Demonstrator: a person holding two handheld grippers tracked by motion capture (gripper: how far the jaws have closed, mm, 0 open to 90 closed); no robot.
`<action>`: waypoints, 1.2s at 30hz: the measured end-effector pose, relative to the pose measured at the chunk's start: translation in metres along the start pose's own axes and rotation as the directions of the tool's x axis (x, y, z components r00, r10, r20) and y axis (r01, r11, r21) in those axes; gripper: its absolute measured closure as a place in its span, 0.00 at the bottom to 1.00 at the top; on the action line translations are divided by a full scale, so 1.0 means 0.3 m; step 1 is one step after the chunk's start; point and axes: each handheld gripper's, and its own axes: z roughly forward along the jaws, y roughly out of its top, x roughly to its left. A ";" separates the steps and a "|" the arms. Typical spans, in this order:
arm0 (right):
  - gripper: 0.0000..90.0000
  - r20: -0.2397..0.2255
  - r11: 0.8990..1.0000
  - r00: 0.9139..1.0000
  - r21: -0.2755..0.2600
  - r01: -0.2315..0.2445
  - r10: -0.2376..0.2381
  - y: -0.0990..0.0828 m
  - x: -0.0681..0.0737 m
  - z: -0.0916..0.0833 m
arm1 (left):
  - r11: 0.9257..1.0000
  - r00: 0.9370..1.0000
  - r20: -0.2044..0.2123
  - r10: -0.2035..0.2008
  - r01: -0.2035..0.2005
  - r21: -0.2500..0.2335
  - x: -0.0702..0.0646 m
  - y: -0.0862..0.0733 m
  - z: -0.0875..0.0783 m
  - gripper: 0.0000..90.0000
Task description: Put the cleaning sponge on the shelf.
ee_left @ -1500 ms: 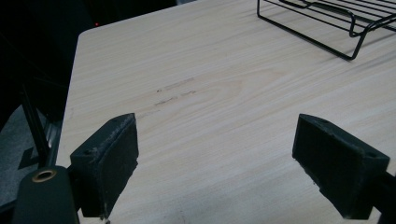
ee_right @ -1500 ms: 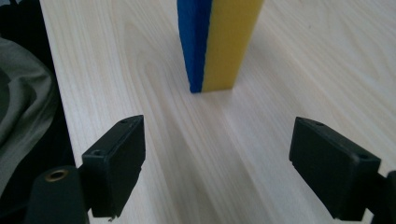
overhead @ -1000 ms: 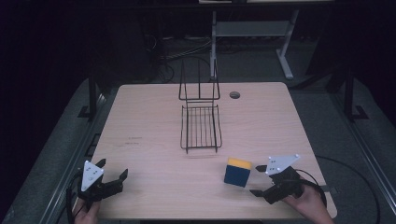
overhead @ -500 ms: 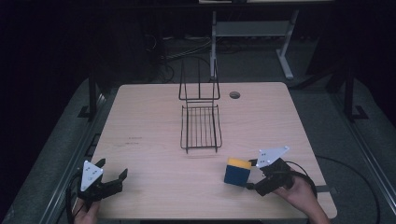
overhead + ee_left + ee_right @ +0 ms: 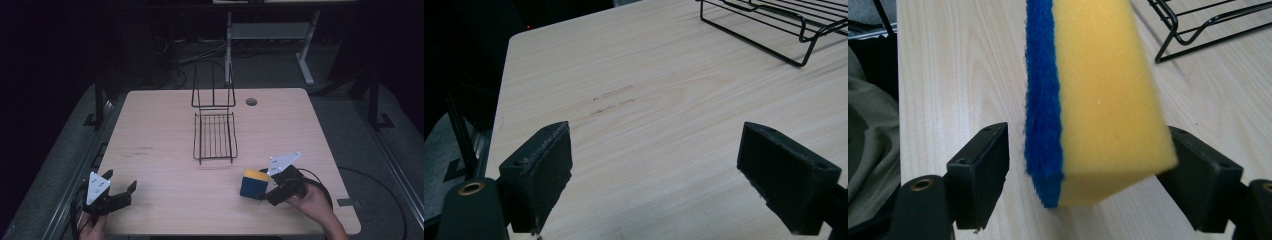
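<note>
Sponge [image 5: 1098,100] – yellow foam block, blue scouring layer on one face, standing on edge near table [image 5: 165,130] front-right. Between right gripper [image 5: 1088,175] jaws, just closing, small gap on blue side. Left gripper [image 5: 664,180] wide, empty.

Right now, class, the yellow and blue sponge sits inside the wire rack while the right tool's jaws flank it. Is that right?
Not quite. The sponge stands on the table, apart from the wire rack, as the high view shows. The right tool does flank it.
</note>
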 end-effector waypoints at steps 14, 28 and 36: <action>0.37 -0.012 1.000 1.000 0.028 -0.002 0.003 0.014 -0.012 0.037 | 1.000 1.000 0.000 0.001 -0.001 -0.002 0.001 0.001 -0.002 0.15; 0.55 -0.031 0.999 1.000 0.031 0.008 -0.007 0.019 -0.015 0.049 | 1.000 1.000 -0.001 -0.003 0.003 -0.004 0.004 0.001 -0.003 0.15; 0.62 -0.034 0.999 0.999 0.026 0.019 -0.018 0.024 -0.015 0.039 | 1.000 1.000 -0.001 -0.004 0.004 -0.004 0.004 0.001 -0.003 0.15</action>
